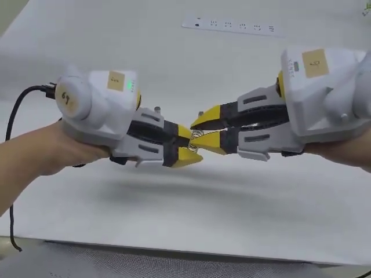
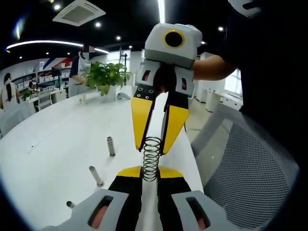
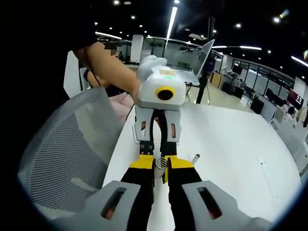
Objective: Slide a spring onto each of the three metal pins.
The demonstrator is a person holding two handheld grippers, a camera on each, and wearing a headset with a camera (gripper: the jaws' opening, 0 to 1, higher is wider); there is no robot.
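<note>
A small steel spring (image 1: 197,139) hangs in the air between the two gripper tips above the white table (image 1: 185,202). My left gripper (image 1: 191,146) comes in from the left and is shut on one end of the spring (image 2: 151,159). My right gripper (image 1: 201,132) faces it from the right, its yellow fingers pressed on the other end (image 3: 161,163). On the table in the left gripper view stand a pin wearing a spring (image 2: 111,146), a bare metal pin (image 2: 96,176) and a short pin (image 2: 70,204). One pin (image 3: 195,159) stands beside my right gripper (image 3: 161,169).
A white power strip (image 1: 235,25) lies at the table's far edge. A black cable (image 1: 14,116) trails off the left gripper. A grey mesh chair (image 2: 240,159) stands by the table's near edge, and a potted plant (image 2: 106,74) sits farther along the table.
</note>
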